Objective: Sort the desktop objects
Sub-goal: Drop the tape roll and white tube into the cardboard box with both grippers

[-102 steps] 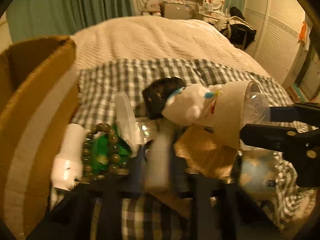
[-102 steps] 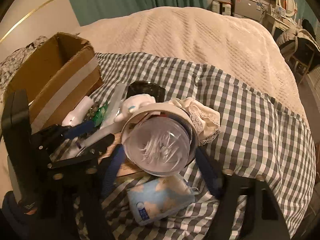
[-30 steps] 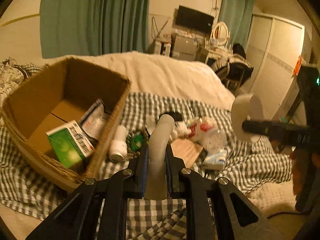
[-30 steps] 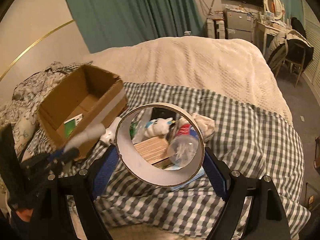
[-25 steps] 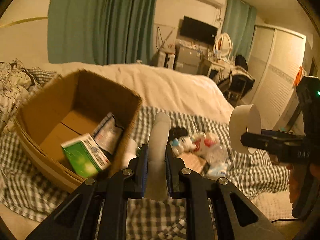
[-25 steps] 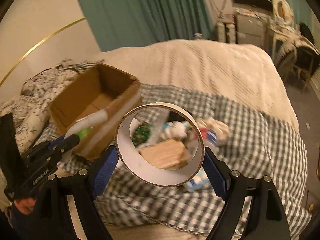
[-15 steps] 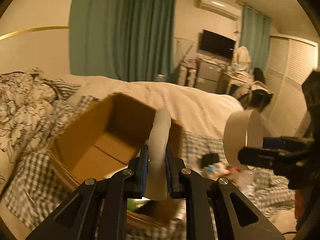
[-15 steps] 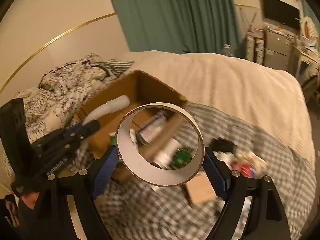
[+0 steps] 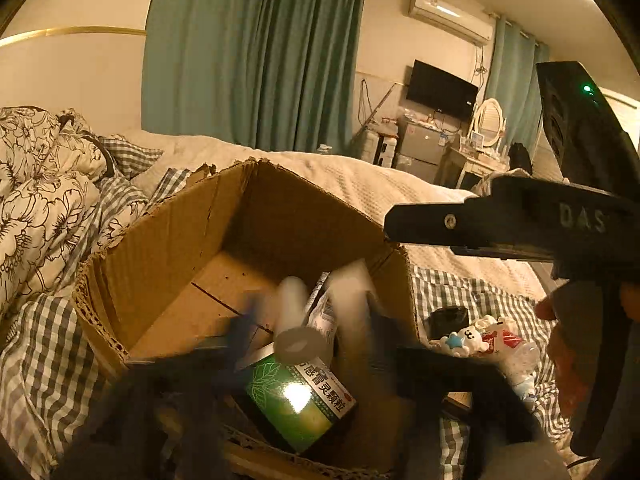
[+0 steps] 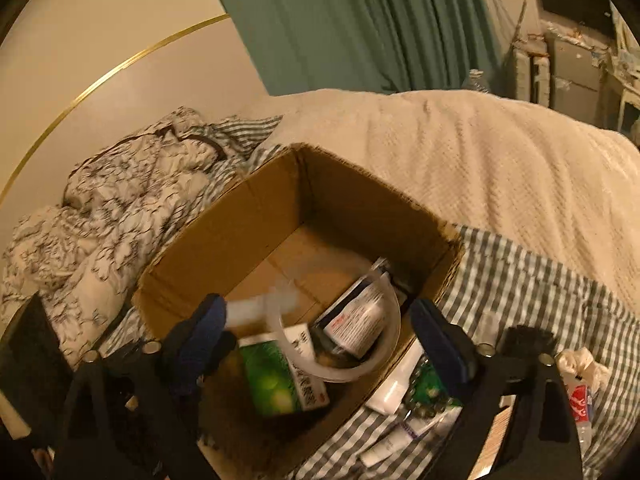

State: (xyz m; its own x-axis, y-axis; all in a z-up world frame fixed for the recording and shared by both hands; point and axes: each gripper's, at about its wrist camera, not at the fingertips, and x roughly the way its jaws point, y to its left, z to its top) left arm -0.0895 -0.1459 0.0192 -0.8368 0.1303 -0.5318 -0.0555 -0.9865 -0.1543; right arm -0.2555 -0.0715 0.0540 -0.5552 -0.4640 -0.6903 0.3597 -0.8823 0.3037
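A brown cardboard box [image 9: 168, 248] [image 10: 248, 216] lies open on the bed below both grippers. My left gripper [image 9: 310, 336] is over it, blurred, its jaws opening; the white tube [image 9: 294, 316] [image 10: 260, 304] has come loose between them and is dropping into the box. My right gripper [image 10: 320, 336] also has its jaws opening, and the white tape roll [image 10: 360, 344] falls free between its blue pads [image 10: 440, 336], over the packets inside. In the left wrist view the right gripper [image 9: 520, 224] reaches in from the right. A green medicine box [image 9: 300, 400] [image 10: 276, 380] lies in the box.
Several small items lie on the checked cloth [image 10: 540, 280] right of the box: a white toy [image 9: 464, 338], a black object [image 9: 446, 316], a white bottle [image 10: 394, 388], green beads [image 10: 428, 388]. A floral duvet [image 9: 40, 200] is bunched left of the box. A hand [image 9: 560, 340] grips the right gripper.
Both grippers swung left from the pile on the cloth to over the cardboard box. The left let go of the white tube and the right let go of the tape roll; both items drop.
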